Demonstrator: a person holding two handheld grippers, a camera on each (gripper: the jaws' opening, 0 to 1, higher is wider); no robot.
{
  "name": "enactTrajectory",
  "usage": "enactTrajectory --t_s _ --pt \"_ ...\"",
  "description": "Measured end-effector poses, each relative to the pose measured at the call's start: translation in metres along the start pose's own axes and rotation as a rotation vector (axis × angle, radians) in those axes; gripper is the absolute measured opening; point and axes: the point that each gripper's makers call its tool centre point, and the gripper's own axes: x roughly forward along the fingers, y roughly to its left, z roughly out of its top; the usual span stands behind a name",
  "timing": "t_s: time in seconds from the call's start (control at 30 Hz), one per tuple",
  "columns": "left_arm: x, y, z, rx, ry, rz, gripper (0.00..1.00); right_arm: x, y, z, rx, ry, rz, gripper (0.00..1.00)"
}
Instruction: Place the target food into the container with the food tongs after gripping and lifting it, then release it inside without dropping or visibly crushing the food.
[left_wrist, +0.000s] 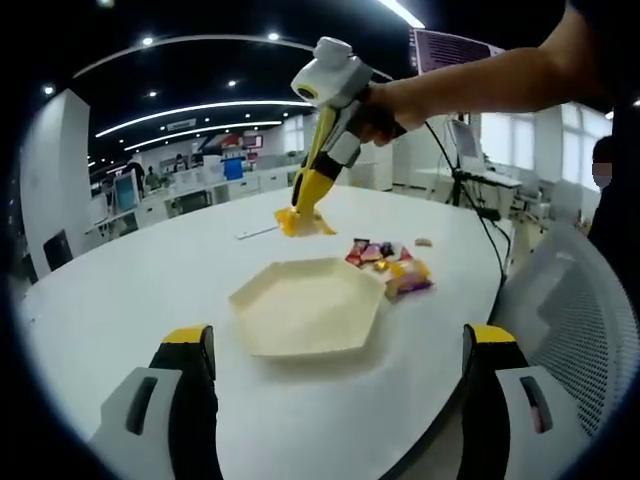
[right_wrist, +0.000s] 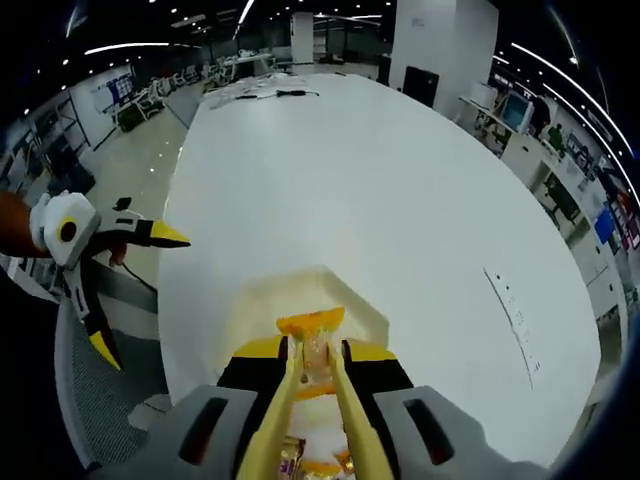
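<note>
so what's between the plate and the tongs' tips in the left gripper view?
Bare white table; the hexagonal plate sits nearer, the yellow tongs beyond it.

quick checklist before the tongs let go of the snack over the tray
1. Food held: ok. The yellow tongs in the right gripper pinch an orange snack packet.
2. Lifted clear: ok. The packet hangs above the white table, touching nothing else.
3. Over the container: not ok in the left gripper view; the packet sits beyond the far edge of the cream hexagonal tray.
4. Crushing: cannot tell; the packet looks bunched at the tips.
5. Tray ready: ok, nothing lies in it.
6. Left gripper: ok, open and short of the tray; the other snack packets lie beside it.
</note>
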Motion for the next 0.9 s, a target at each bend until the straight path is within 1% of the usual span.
enactTrajectory --t_s 0.17,0.3,0.47,0.53,0.57,0.73,0.9 --pt "0.000 0.002 0.001 -0.001 -0.004 0.010 0.99 0.008 0.004 0.008 -0.029 0.012 0.009 0.21" --pt "-0.001 0.003 0.001 -0.007 -0.005 0.014 0.99 0.011 0.006 0.009 -0.028 0.011 0.019 0.22" --pt "0.000 0.002 0.001 -0.008 -0.005 0.011 0.99 0.013 0.008 0.008 -0.049 0.014 0.027 0.23" --pt "0.000 0.002 0.001 -0.007 -0.003 0.008 0.99 0.011 0.009 0.010 -0.052 0.002 0.031 0.24" --pt "0.000 0.002 0.001 -0.006 -0.004 0.008 0.99 0.011 0.011 0.011 -0.046 0.001 0.046 0.24" --pt "0.000 0.003 0.001 -0.010 -0.004 0.008 0.99 0.008 0.009 0.010 -0.053 -0.007 0.032 0.24" --pt "0.001 0.001 0.000 -0.009 0.001 0.002 0.99 0.001 0.005 0.010 -0.060 -0.027 0.015 0.25"
